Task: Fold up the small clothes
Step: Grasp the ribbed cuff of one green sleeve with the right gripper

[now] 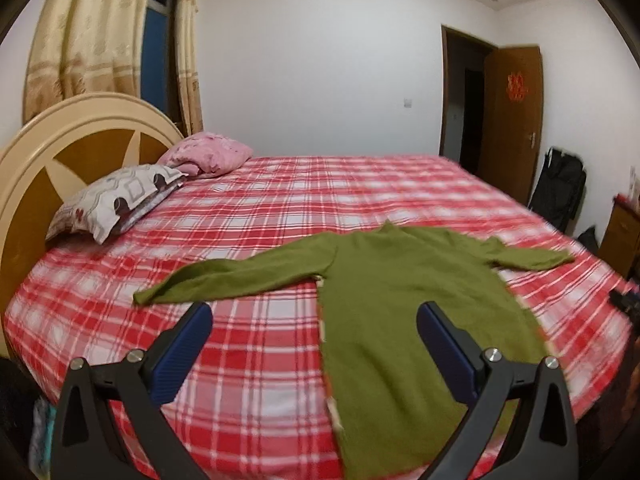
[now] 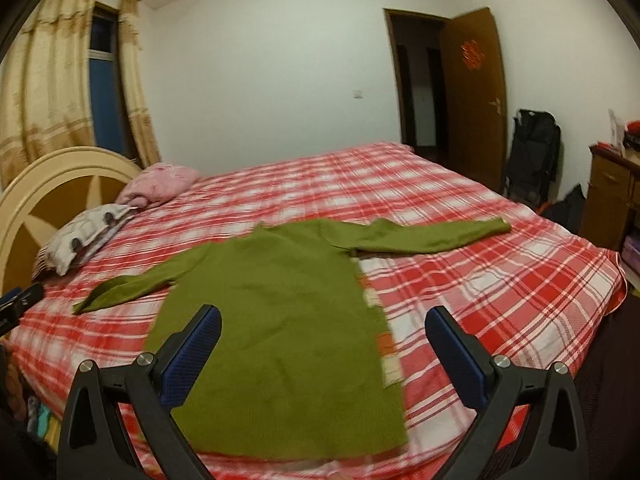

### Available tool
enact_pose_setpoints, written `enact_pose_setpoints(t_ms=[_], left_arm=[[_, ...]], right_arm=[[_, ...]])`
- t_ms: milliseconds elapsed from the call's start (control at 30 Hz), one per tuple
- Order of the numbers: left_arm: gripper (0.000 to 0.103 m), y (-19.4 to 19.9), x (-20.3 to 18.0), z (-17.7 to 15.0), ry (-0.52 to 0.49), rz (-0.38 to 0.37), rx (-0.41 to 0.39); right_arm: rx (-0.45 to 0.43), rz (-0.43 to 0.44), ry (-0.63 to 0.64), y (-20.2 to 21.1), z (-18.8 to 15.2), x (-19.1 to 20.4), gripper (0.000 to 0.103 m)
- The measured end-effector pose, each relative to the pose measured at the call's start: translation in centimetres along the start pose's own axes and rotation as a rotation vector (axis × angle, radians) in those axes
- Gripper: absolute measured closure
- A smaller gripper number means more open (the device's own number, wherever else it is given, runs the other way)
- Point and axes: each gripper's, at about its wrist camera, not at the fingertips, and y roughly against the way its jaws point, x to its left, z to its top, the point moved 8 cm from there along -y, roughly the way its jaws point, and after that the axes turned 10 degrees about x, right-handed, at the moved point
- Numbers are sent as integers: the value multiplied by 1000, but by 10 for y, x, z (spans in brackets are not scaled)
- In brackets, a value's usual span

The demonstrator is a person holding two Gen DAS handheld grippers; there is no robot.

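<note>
A green long-sleeved sweater [image 1: 404, 308] lies flat on the red plaid bed [image 1: 248, 216], sleeves spread to both sides, hem toward me. It also shows in the right wrist view [image 2: 280, 320]. My left gripper [image 1: 314, 320] is open and empty, held above the bed over the sweater's left edge. My right gripper [image 2: 323, 324] is open and empty above the sweater's lower body and right edge. The tip of the left gripper [image 2: 20, 304] shows at the left edge of the right wrist view.
Two pillows, patterned [image 1: 116, 196] and pink [image 1: 208, 154], lie by the headboard [image 1: 60, 152] at left. An open brown door [image 1: 512, 120], a black bag [image 1: 558, 188] and a wooden cabinet [image 2: 612, 196] stand at right. Something striped lies under the sweater's right edge [image 2: 386, 344].
</note>
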Motion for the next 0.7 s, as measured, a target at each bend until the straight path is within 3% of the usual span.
enact_pose_setpoints(t_ms=[167, 400, 467, 533, 700], left_arm=[[0, -63, 1, 17, -34, -19, 54], [0, -156, 8, 30, -29, 29, 131], [0, -184, 8, 30, -30, 38, 158], [0, -204, 6, 29, -30, 65, 182], [0, -234, -3, 25, -53, 63, 223]], right_arm=[[78, -79, -63, -59, 22, -61, 1], [171, -153, -304, -140, 62, -178, 1], [181, -169, -371, -162, 77, -209, 6], [208, -167, -437, -185, 89, -235, 23], [233, -199, -532, -238, 109, -283, 28]])
